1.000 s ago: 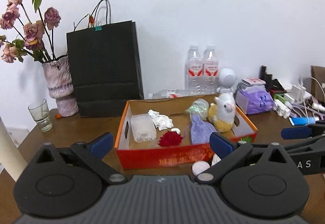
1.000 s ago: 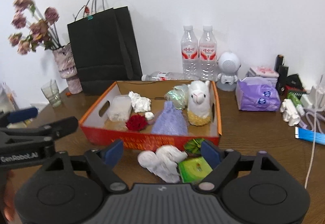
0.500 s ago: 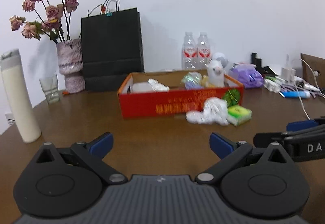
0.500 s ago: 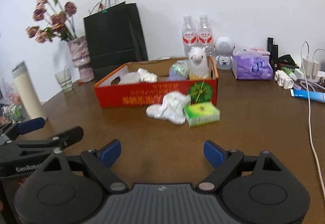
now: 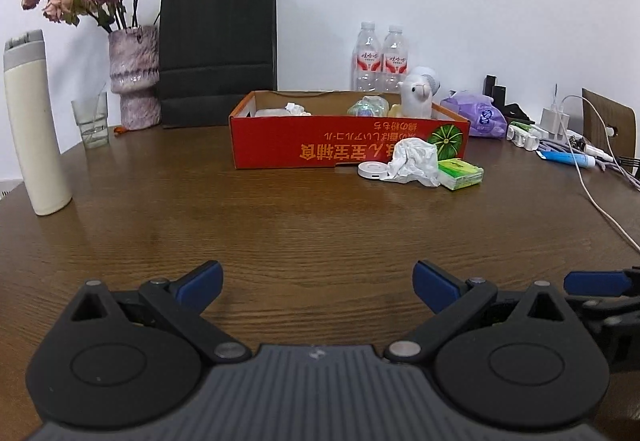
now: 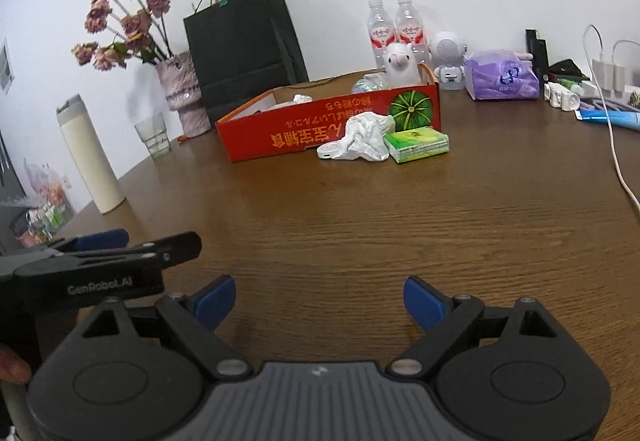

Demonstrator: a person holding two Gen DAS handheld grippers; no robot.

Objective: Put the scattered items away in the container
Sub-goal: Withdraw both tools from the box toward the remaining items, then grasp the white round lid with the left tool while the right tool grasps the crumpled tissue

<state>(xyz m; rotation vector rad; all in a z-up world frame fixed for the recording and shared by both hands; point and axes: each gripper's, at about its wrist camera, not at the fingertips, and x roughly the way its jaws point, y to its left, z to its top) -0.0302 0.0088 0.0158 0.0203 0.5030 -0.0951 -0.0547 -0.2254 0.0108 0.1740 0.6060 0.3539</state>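
Red cardboard box (image 5: 348, 145) sits mid-table, already holding a plush alpaca (image 5: 416, 97), crumpled paper and a few other bits. Three items are outside, against its front wall near the right end: white puck (image 5: 373, 170), crumpled tissue (image 5: 414, 163), green pack (image 5: 460, 173), all touching or nearly so. Left gripper (image 5: 318, 283) and right gripper (image 6: 319, 297) both sit low over bare table (image 5: 320, 225), well short of the pile, jaws spread wide, nothing held. Handling guess: tissue is light and soft, so pinch any raised fold; it may drag the puck. The pack looks like a soft-wrapped tissue pack, light and squashy, so grip across its short width. Puck is flat, hard and probably slick, so take it by the rim; likely the hardest grab. Views: left cam looks square at the box front and shows more of its contents over the rim; right cam is angled, shows the pack's top face and the puck's edge better, plus the left gripper from the side. Puck height is hard to judge in either view.
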